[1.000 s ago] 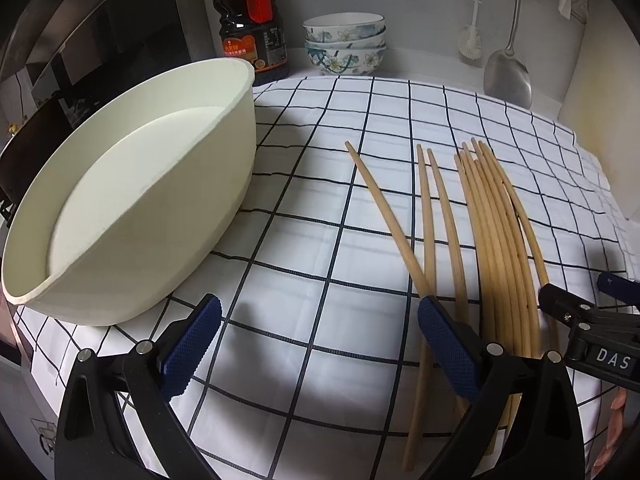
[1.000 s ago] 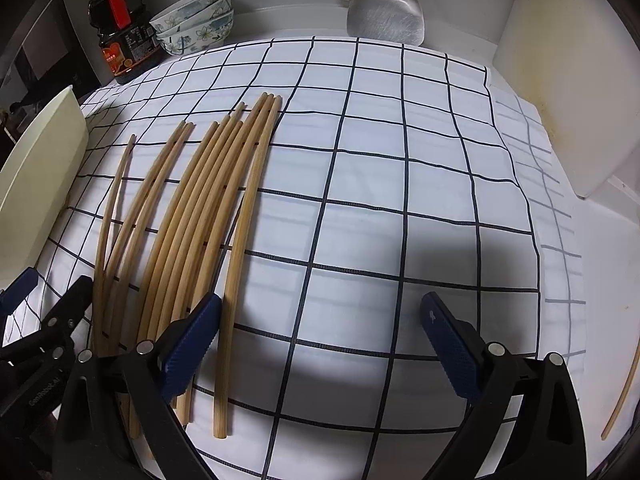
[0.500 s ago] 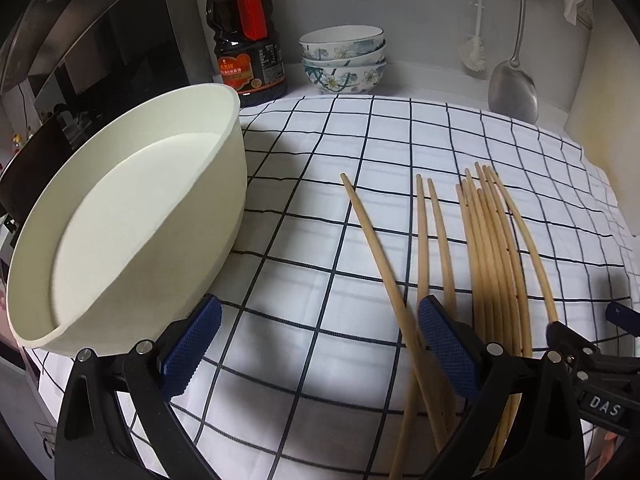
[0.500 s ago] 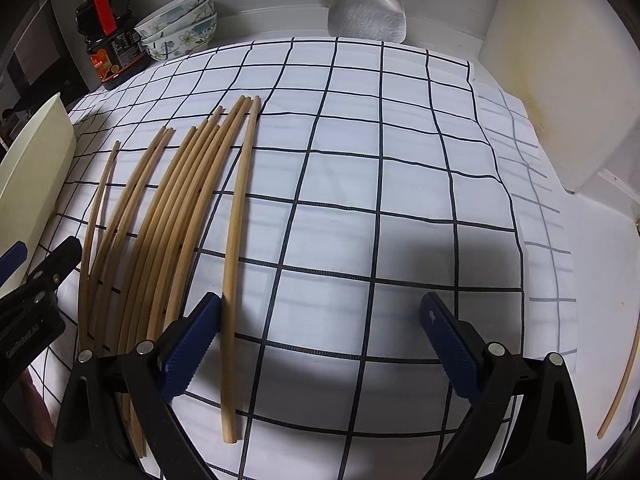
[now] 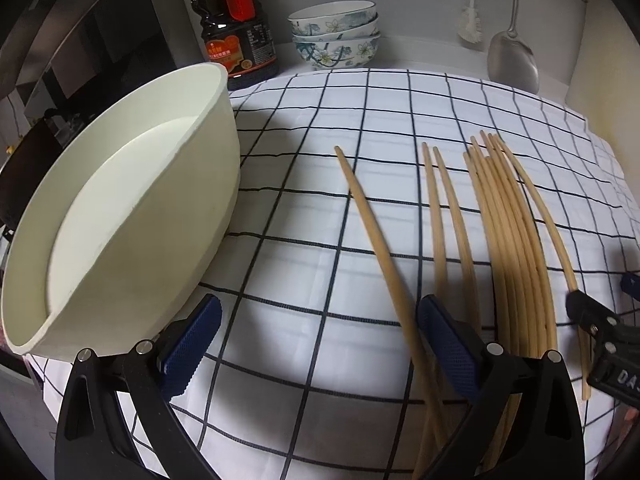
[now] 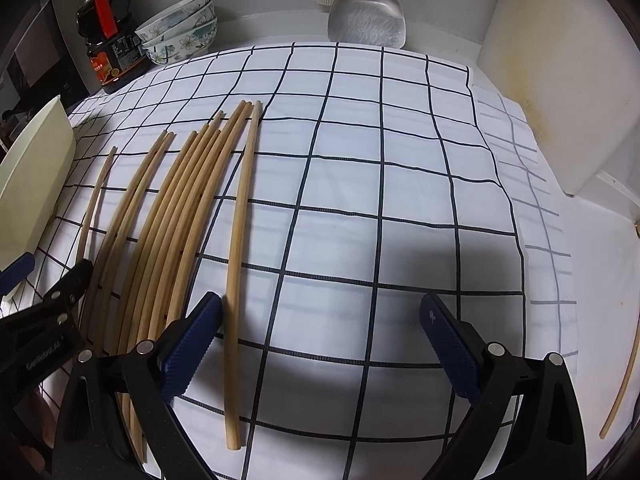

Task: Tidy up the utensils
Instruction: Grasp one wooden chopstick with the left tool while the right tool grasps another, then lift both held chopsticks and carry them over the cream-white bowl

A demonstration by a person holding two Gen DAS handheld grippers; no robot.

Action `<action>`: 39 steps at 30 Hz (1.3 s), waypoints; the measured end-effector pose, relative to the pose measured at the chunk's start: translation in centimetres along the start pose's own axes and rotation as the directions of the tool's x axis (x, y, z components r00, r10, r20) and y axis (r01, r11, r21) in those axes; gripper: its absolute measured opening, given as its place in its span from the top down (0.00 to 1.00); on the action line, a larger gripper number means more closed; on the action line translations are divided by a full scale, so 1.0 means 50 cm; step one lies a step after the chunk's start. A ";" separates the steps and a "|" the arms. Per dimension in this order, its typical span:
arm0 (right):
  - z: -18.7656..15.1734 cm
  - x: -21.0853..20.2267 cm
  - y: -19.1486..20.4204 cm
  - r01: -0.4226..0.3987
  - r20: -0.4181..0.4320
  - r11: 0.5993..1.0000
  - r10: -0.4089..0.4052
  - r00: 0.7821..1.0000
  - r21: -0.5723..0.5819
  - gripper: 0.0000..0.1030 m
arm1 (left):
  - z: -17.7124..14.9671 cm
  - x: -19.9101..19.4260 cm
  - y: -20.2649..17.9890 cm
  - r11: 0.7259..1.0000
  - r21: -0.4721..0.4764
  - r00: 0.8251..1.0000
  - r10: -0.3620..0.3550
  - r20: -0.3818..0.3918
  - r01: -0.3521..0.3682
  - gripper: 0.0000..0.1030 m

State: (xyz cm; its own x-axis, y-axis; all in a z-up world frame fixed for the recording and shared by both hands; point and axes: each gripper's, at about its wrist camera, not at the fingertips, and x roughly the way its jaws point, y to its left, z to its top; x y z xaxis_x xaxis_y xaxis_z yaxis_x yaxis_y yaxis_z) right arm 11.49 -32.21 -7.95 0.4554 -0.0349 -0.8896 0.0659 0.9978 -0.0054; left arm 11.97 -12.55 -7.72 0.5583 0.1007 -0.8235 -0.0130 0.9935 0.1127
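Several wooden chopsticks [image 5: 508, 240] lie side by side on a white checked cloth [image 5: 320, 216]; they also show in the right wrist view [image 6: 176, 216]. One chopstick [image 5: 376, 232] lies apart to their left, one [image 6: 240, 248] apart to their right. My left gripper [image 5: 320, 344] is open and empty above the cloth, its right finger over the chopsticks' near ends. My right gripper [image 6: 320, 344] is open and empty, its left finger beside the single chopstick. A cream oval tub [image 5: 120, 216] stands at the left.
A dark sauce bottle [image 5: 236, 28] and stacked flowered bowls [image 5: 336, 36] stand at the back. A metal spatula [image 6: 366, 20] hangs on the back wall. A white board [image 6: 560, 80] leans at the right. One stray chopstick [image 6: 624, 380] lies off the cloth at far right.
Both grippers have drawn back toward the near edge of the cloth. The rightmost chopstick has separated from the bundle. Jaws stay open.
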 end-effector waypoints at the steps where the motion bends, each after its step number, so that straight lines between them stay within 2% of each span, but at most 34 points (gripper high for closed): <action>1: 0.000 0.000 0.002 0.002 0.009 1.000 -0.002 1.000 -0.001 0.09 | -0.003 -0.001 0.003 1.000 -0.003 1.000 -0.017 0.000 0.017 0.08; 3: -0.001 -0.001 0.007 0.006 0.025 1.000 -0.006 1.000 -0.007 0.09 | -0.006 -0.003 0.007 0.999 -0.012 0.999 -0.044 0.006 0.044 0.16; 7: -0.004 -0.004 0.016 0.024 0.062 0.999 -0.023 0.998 -0.027 0.12 | -0.006 -0.011 0.001 0.996 0.013 0.996 -0.087 0.015 0.087 0.37; 10: -0.006 -0.011 0.025 -0.012 0.079 0.999 0.015 0.997 -0.034 0.32 | -0.010 -0.018 -0.007 0.993 0.030 0.993 -0.112 0.025 0.111 0.54; 12: -0.007 -0.016 0.036 -0.022 0.088 0.998 0.027 0.996 -0.057 0.52 | -0.013 -0.021 -0.008 0.991 0.035 0.991 -0.129 0.030 0.128 0.64; 13: -0.008 -0.018 0.043 -0.023 0.093 0.997 0.030 0.995 -0.070 0.57 | -0.014 -0.022 -0.008 0.990 0.040 0.990 -0.136 0.033 0.135 0.71; 14: -0.008 -0.020 0.049 -0.026 0.096 0.996 0.034 0.995 -0.081 0.68 | -0.015 -0.024 -0.009 0.990 0.045 0.990 -0.139 0.035 0.137 0.80; 15: -0.009 -0.022 0.053 -0.027 0.099 0.996 0.036 0.994 -0.089 0.80 | -0.016 -0.024 -0.011 0.989 0.051 0.989 -0.144 0.036 0.142 0.84; 16: -0.009 -0.023 0.058 -0.016 0.102 0.995 0.026 0.994 -0.096 0.87 | -0.016 -0.025 -0.012 0.988 0.056 0.989 -0.146 0.036 0.144 0.89; 17: -0.011 -0.023 0.059 -0.006 0.105 0.995 0.016 0.994 -0.096 0.94 | -0.016 -0.025 -0.012 0.988 0.059 0.988 -0.148 0.036 0.145 0.90; 27: -0.006 -0.042 0.019 -0.070 0.134 0.998 0.069 0.989 -0.003 0.94 | -0.022 -0.045 0.013 0.974 0.036 0.973 -0.225 0.056 0.223 0.93; 34: -0.002 -0.085 0.007 -0.144 0.185 0.989 0.135 0.973 0.040 0.94 | -0.008 -0.099 0.029 0.951 0.043 0.946 -0.310 0.095 0.307 0.93; 39: 0.002 -0.142 0.023 -0.171 0.253 0.984 0.155 0.955 0.046 0.94 | 0.016 -0.160 0.068 0.935 0.047 0.920 -0.356 0.163 0.353 0.93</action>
State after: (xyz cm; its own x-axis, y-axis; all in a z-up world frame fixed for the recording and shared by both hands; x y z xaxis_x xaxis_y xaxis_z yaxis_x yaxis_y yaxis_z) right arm 8.42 -30.83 -1.60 0.6697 0.1067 -0.7350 0.0273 0.9854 0.1680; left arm 8.11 -10.02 -0.31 0.6533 -0.2692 -0.7076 0.2239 0.9615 -0.1591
